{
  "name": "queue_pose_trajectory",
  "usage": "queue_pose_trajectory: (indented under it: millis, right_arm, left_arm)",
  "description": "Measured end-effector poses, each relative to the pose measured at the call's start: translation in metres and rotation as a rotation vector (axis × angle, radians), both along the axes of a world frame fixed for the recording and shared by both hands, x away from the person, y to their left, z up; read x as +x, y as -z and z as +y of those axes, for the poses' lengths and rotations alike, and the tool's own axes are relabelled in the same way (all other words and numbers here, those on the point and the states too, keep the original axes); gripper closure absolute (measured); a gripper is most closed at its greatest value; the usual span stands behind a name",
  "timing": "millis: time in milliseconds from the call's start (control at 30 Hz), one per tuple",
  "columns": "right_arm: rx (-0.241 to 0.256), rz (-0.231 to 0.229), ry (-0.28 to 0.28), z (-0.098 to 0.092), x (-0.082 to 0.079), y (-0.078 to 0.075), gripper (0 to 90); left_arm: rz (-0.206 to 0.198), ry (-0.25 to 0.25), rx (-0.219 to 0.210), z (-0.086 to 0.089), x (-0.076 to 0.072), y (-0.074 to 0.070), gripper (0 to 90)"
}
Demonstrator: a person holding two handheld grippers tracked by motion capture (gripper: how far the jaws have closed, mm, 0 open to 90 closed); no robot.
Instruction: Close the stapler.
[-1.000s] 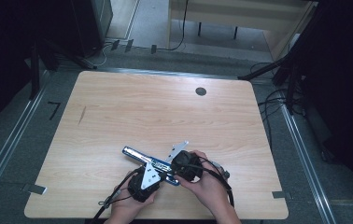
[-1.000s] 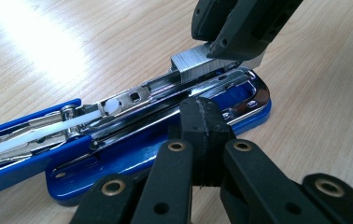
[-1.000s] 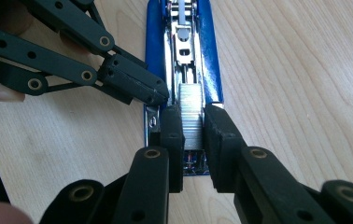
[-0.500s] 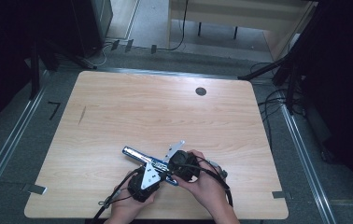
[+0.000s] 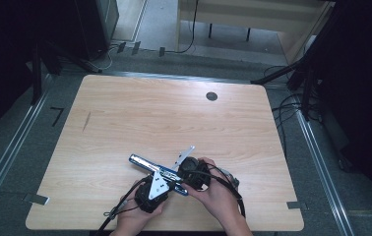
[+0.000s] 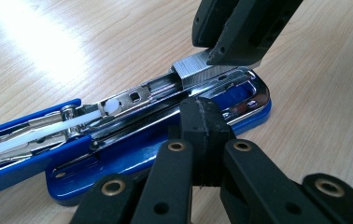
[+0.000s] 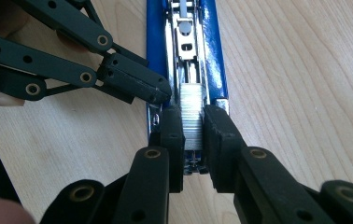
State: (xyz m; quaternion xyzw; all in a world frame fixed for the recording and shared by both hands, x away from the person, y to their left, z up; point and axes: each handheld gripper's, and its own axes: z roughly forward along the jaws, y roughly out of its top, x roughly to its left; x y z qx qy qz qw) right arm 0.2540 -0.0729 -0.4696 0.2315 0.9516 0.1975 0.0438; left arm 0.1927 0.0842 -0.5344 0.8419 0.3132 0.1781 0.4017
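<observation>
A blue stapler (image 5: 147, 164) lies swung open on the wooden table (image 5: 174, 113), its chrome magazine (image 6: 142, 95) facing up. My right gripper (image 7: 194, 133) is shut on a short strip of silver staples (image 7: 193, 112), which sits in the magazine channel at the stapler's front end (image 6: 254, 100). My left gripper (image 6: 206, 123) is shut with nothing between its jaws, and its tip rests against the side of the chrome rail, right beside the staples (image 6: 195, 70). In the high view both grippers, left (image 5: 167, 186) and right (image 5: 180, 177), meet at the stapler's near end.
The stapler's white pusher rod (image 6: 39, 133) lies along the open arm. A dark round grommet (image 5: 211, 96) is set into the table's far side. Cables (image 5: 292, 103) run over the floor to the right, and bare wood surrounds the stapler.
</observation>
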Motion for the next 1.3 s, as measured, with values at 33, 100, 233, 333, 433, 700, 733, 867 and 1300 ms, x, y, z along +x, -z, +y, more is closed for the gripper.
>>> queue_pose_trajectory:
  millis: [33, 100, 233, 333, 433, 700, 733, 867, 1300]
  right_arm:
    - [0.003, 0.004, 0.001, -0.0002, 0.0003, 0.0000, 79.7]
    - [0.007, 0.007, 0.005, -0.0004, 0.0008, 0.0001, 79.7]
    - [0.001, 0.008, 0.007, 0.0005, 0.0006, 0.0002, 79.7]
    - [-0.004, 0.003, 0.007, 0.0011, 0.0002, 0.0003, 79.7]
    - [-0.003, -0.001, -0.001, 0.0017, 0.0002, 0.0011, 79.6]
    - [-0.002, -0.008, -0.006, 0.0016, 0.0003, 0.0020, 79.0]
    - [-0.001, -0.008, -0.005, 0.0015, 0.0004, 0.0021, 78.9]
    - [0.000, -0.009, -0.003, 0.0015, 0.0004, 0.0023, 77.4]
    - [0.035, -0.021, 0.008, -0.0036, 0.0023, -0.0002, 76.1]
  left_arm:
    - [0.000, 0.000, 0.000, 0.0000, 0.0000, 0.0000, 90.0]
    - [0.000, 0.000, 0.000, 0.0000, 0.0000, 0.0000, 90.0]
    - [0.000, 0.000, 0.000, 0.0000, 0.0000, 0.0000, 90.0]
    - [0.000, 0.000, 0.000, 0.0000, 0.0000, 0.0000, 90.0]
    - [0.000, 0.000, 0.000, 0.0000, 0.0000, 0.0000, 90.0]
    - [0.000, 0.000, 0.000, 0.0000, 0.0000, 0.0000, 90.0]
    - [0.000, 0.000, 0.000, 0.0001, 0.0001, 0.0000, 90.0]
    - [0.000, 0.000, -0.001, 0.0000, 0.0001, 0.0000, 90.0]
    - [0.000, -0.001, 0.000, 0.0001, 0.0000, 0.0000, 90.0]
